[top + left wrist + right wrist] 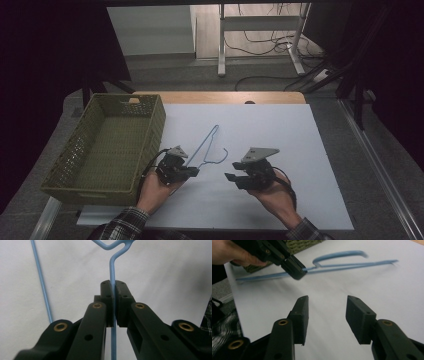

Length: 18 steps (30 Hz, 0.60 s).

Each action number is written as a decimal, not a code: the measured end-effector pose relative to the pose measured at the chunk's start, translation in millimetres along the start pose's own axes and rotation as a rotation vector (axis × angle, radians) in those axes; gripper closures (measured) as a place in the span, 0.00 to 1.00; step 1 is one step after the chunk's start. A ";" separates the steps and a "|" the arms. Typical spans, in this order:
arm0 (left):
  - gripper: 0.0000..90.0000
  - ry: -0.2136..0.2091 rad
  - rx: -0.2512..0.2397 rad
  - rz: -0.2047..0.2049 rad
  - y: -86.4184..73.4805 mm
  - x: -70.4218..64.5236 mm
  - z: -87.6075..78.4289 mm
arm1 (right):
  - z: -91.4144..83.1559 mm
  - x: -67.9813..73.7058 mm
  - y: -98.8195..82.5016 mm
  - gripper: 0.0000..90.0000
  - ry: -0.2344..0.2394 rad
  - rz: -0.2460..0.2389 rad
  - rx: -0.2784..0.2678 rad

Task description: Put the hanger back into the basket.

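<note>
The left claw (192, 172) pinches the blue wire hanger (207, 145) at its lower wire; the right claw (231, 178) stands spread and empty, just beside the hanger's hook.

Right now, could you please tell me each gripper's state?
Left gripper: shut on the thin blue wire hanger.
Right gripper: open, holding nothing.

Lab or test room: white-covered table (280, 200), bare desk frame (260, 40), loose floor cables (260, 47)
</note>
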State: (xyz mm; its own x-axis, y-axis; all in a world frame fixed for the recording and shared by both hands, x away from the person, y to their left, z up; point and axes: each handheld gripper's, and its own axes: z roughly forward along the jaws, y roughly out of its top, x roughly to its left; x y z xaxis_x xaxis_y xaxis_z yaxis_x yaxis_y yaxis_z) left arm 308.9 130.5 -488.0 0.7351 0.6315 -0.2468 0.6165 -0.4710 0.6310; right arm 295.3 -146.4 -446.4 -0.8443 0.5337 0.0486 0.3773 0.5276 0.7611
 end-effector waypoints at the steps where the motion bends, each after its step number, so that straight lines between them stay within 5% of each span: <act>1: 0.97 0.000 0.000 0.000 0.0 0.0 0.0 | 0.0 0.0 0.0 0.60 0.000 0.000 0.000; 7: 0.97 0.000 -0.002 0.002 -0.2 0.4 -0.2 | 39.7 8.6 13.9 0.66 -0.019 -0.101 -0.051; 11: 0.97 -0.003 -0.003 0.004 0.0 0.0 -0.2 | 46.8 9.9 17.4 0.74 -0.025 -0.121 -0.093; 14: 0.96 -0.010 -0.004 0.011 0.5 -1.6 0.2 | 46.9 12.2 20.5 0.93 -0.027 -0.126 -0.130; 18: 0.94 0.017 -0.028 0.058 2.4 -8.3 -2.2 | 42.8 15.6 23.8 0.94 -0.054 -0.121 -0.129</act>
State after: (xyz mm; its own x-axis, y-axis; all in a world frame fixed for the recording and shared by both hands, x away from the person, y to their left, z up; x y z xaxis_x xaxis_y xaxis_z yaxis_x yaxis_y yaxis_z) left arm 303.7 125.5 -482.8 0.7645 0.6139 -0.1967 0.5646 -0.4903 0.6640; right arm 307.4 -97.2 -455.2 -0.8574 0.5083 -0.0808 0.2194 0.5029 0.8361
